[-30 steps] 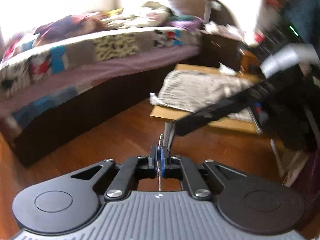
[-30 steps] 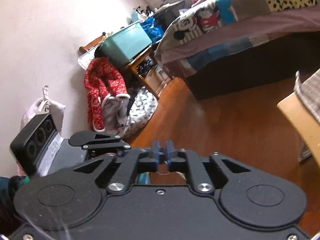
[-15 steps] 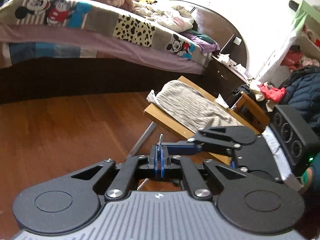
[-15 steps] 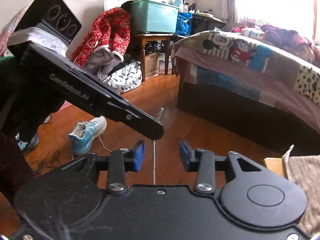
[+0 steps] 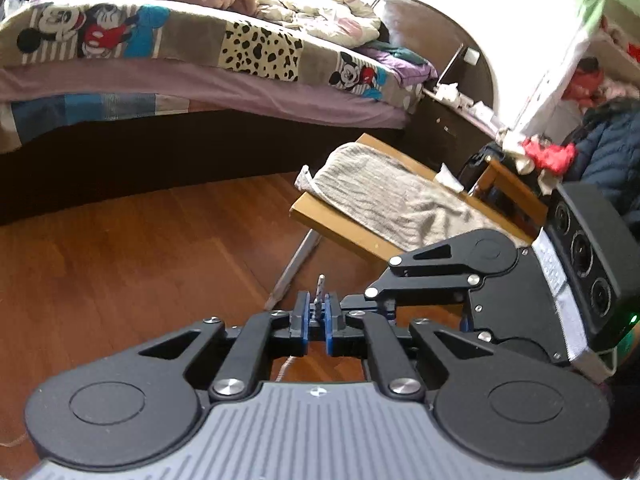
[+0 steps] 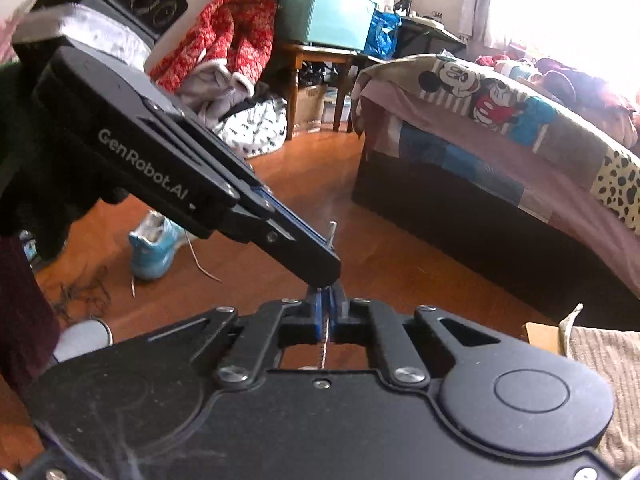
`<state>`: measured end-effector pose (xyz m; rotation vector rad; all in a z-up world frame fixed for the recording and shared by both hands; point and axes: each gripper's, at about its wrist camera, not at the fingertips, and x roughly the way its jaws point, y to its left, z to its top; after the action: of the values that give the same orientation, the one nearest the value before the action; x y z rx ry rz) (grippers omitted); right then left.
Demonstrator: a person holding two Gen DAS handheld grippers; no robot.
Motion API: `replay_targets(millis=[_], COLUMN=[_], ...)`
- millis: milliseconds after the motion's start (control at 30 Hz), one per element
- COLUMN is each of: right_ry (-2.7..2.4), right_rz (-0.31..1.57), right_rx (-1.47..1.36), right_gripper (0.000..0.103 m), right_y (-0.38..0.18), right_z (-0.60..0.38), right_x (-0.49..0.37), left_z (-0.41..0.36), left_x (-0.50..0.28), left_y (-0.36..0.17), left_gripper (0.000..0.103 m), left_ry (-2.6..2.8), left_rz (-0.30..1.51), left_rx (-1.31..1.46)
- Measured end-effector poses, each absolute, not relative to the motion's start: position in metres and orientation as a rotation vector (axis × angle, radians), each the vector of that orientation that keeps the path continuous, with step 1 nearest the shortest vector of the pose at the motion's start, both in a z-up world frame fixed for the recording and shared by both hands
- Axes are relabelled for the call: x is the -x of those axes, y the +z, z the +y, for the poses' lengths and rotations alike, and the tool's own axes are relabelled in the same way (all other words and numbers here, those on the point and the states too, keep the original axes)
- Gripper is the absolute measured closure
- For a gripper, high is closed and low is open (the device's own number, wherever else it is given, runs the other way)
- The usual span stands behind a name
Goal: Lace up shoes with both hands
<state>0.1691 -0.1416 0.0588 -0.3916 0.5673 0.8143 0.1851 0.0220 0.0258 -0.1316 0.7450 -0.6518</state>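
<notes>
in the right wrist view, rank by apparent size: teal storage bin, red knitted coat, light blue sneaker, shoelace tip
1. red knitted coat and teal storage bin: look alike, unranked
2. light blue sneaker, though nearer the camera
3. shoelace tip, smallest

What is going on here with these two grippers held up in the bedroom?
A person is working a shoelace between two handheld grippers. The left gripper is shut on the lace near its tip, which pokes up past the fingers. The right gripper is shut on the same lace just below, so it looks like a hand-over. A light blue sneaker sits on the wooden floor with loose laces trailing.
</notes>
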Motion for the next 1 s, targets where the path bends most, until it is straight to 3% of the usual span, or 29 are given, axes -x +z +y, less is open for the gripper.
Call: replay_targets(millis=[100, 167, 200, 233, 267, 333, 367, 400, 433, 467, 700, 833, 1000], right_ry=[0.802, 0.802, 0.803, 0.804, 0.805, 0.807, 0.807, 0.806, 0.804, 0.803, 0.809, 0.811, 0.815], right_rz=[0.573, 0.573, 0.574, 0.574, 0.574, 0.574, 0.574, 0.572, 0.571, 0.569, 0.562, 0.557, 0.541], right_rx=[0.417, 0.424, 0.427, 0.429, 0.432, 0.436, 0.439, 0.442, 0.444, 0.444, 0.466, 0.474, 0.47], right_gripper=[0.1, 0.1, 0.1, 0.1, 0.1, 0.1, 0.1, 0.1, 0.1, 0.1, 0.1, 0.1, 0.1], right_y=[0.058, 0.058, 0.057, 0.057, 0.057, 0.056, 0.056, 0.056, 0.056, 0.056, 0.056, 0.056, 0.058], right_z=[-0.142, -0.141, -0.141, -0.141, -0.141, -0.141, -0.141, -0.141, -0.141, -0.142, -0.142, -0.138, -0.138], right_x=[-0.167, -0.168, -0.169, -0.169, -0.17, -0.171, -0.171, -0.172, -0.171, -0.171, -0.167, -0.167, -0.166], left_z=[0.018, 0.016, 0.016, 0.017, 0.017, 0.018, 0.018, 0.02, 0.021, 0.021, 0.023, 0.022, 0.03], left_x=[-0.184, -0.183, -0.183, -0.183, -0.182, -0.178, -0.178, -0.179, -0.18, -0.18, -0.181, -0.179, -0.183], left_y=[0.027, 0.027, 0.027, 0.027, 0.028, 0.032, 0.033, 0.034, 0.033, 0.033, 0.033, 0.033, 0.031], left_gripper=[0.097, 0.088, 0.072, 0.043, 0.036, 0.037, 0.037, 0.047, 0.07, 0.076, 0.082, 0.102, 0.103], left_ry=[-0.65, -0.642, -0.64, -0.635, -0.635, -0.635, -0.64, -0.643, -0.636, -0.624, -0.618, -0.626, -0.622], left_rz=[0.743, 0.739, 0.74, 0.736, 0.726, 0.686, 0.679, 0.68, 0.684, 0.689, 0.691, 0.687, 0.687], left_rx=[0.106, 0.086, 0.092, 0.102, 0.107, 0.094, 0.095, 0.107, 0.112, 0.104, 0.102, 0.084, 0.15])
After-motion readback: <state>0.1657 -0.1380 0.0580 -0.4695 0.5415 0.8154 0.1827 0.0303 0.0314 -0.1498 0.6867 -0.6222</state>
